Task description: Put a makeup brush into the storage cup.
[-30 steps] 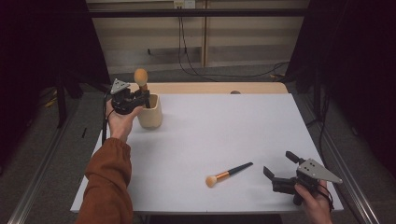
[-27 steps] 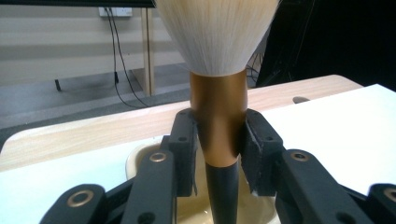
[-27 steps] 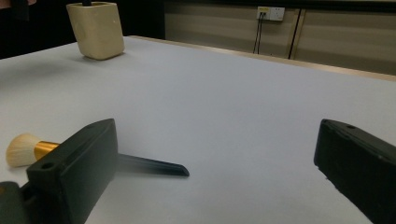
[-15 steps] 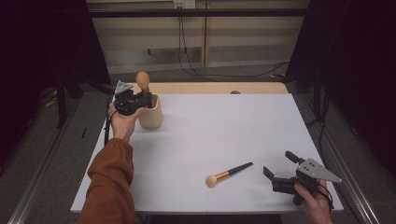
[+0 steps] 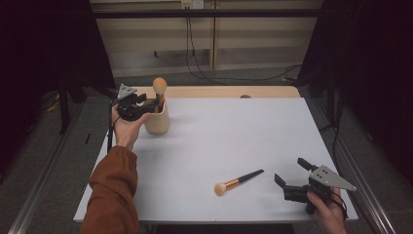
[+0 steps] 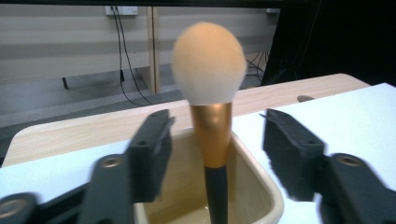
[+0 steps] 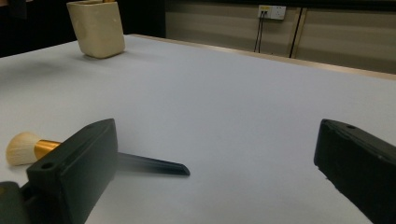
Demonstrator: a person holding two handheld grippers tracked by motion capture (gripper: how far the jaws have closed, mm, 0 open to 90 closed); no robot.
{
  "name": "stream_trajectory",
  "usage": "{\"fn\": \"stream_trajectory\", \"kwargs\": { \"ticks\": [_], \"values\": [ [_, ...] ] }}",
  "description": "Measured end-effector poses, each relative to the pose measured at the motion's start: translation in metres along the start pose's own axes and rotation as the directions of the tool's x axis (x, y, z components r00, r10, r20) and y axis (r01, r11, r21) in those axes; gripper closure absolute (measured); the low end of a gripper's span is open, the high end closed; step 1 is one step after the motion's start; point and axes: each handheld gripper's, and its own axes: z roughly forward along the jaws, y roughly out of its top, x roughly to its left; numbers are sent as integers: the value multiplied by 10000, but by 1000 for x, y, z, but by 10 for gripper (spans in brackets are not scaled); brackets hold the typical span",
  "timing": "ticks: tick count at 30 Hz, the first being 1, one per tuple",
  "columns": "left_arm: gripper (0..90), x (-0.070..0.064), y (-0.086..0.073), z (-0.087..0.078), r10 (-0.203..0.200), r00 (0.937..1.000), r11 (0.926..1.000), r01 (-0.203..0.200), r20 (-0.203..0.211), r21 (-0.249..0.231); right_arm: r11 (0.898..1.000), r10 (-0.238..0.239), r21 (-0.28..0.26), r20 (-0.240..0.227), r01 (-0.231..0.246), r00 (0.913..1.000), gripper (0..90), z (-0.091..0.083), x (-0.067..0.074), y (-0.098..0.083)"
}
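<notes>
**Brush stands in the cup, jaws parted either side of it**

Over at the far left corner of the table [image 5: 209, 141], the left gripper [image 5: 146, 101] hovers at the rim of the cream cup [image 5: 158, 123], and its jaws have just been opening. In the left gripper view they stand apart on both sides of the big brush [image 6: 211, 93], with clear gaps showing: neither pad presses on the gold collar. The brush stands upright in the cup, black handle down inside, round peach head well above the rim. The cup [image 6: 254, 186] sits just inside the table's far edge, where a strip of bare wood shows beyond the white surface.

Down at the near right corner, the right gripper [image 5: 293, 173] is held low, jaws spread wide with nothing between them. Just ahead of it, near the middle of the near edge, lies a second brush [image 5: 237, 181], flat on the white surface, pale head towards the left, dark handle pointing at the right gripper. From the right gripper view that small brush [image 7: 28, 148] lies partly behind one jaw, its handle tip poking out into the gap.

Between the small brush and the cup lies open white surface. Cables trail along the floor beyond the far edge, below a wall socket [image 5: 191, 4].
</notes>
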Motion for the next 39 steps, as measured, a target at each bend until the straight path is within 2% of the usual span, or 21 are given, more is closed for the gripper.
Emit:
{"fn": "stream_trajectory", "kwargs": {
  "ticks": [2,3,5,7,9,11,13,15,20,22,26,28,32,34,37,39],
  "values": [
    [322,-2,1,-3,-12,10000,9999,13,72,-130,10000,-37,-6,-13,37,10000,0,0,0,0],
    [272,-4,1,-4,-81,9999,9998,83,114,-176,10000,-17,-18,10,17,10000,0,0,0,0],
    [250,-6,0,-7,-329,9988,9991,339,353,-268,10000,-26,-27,17,26,10000,0,0,0,0],
    [176,-9,-1,-8,-15,9998,9998,18,178,-174,10000,-41,-2,12,41,10000,0,0,0,0],
    [153,-10,-1,-10,-138,9996,9996,144,236,-239,10000,-35,-2,7,35,10000,0,0,0,0],
    [113,-11,1,-14,-153,9997,9999,154,199,-79,10000,-66,-13,-11,66,10000,0,0,1,0],
    [111,-12,2,-19,-317,9989,9995,317,349,29,10000,-52,-15,-1,52,10000,0,0,0,0],
    [98,-12,3,-24,-207,9992,9997,203,328,133,10000,-23,-15,43,24,10000,0,0,0,0],
    [43,-14,2,-35,-322,9984,9995,320,467,42,10000,-73,-10,12,73,10000,0,0,0,0],
    [31,-15,0,-39,-121,9979,9999,119,628,44,10000,-96,-16,-2,96,10000,0,0,0,0],
    [25,-19,-6,-45,109,9986,9999,-107,524,-39,10000,-91,-20,5,91,10000,0,0,1,0],
    [23,-21,-9,-49,182,9979,9998,-177,618,-80,9999,-107,-45,-19,107,9999,0,-1,1,0],
    [27,-26,-14,-57,356,9969,9989,-332,707,-346,10000,-69,-40,27,70,10000,0,-1,0,0],
    [40,-29,-18,-61,414,9953,9982,-373,880,-480,10000,-72,-47,31,72,10000,0,-1,0,0],
    [36,-34,-22,-66,827,9931,9959,-794,835,-425,10000,-49,-46,37,49,10000,0,-1,1,0],
    [36,-37,-25,-71,776,9933,9956,-727,851,-594,10000,-67,-32,45,67,10000,0,-1,1,0]
  ]
}}
